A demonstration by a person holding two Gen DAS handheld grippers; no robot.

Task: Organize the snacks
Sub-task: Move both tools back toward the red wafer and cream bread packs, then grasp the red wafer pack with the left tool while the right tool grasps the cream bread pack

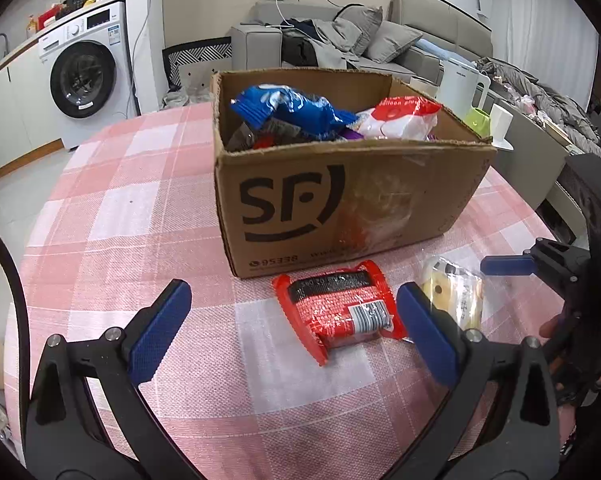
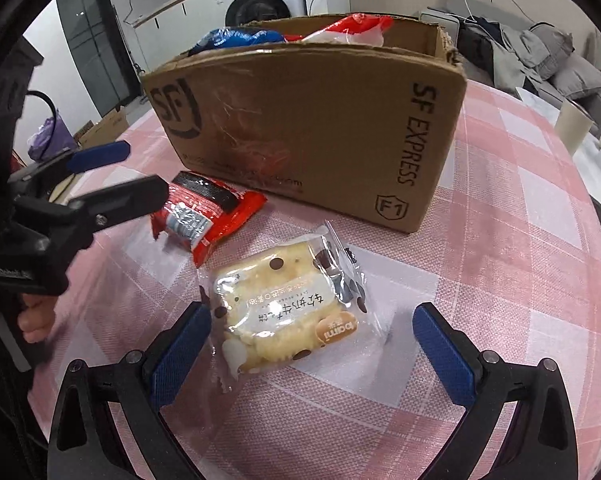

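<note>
Both grippers hover low over the pink checked tabletop [image 1: 140, 208], jaws spread: the left gripper [image 1: 294, 332] brackets the red snack pack [image 1: 336, 312], the right gripper [image 2: 312, 350] the biscuit packet [image 2: 284, 316], near the cardboard box [image 1: 340, 196].
</note>
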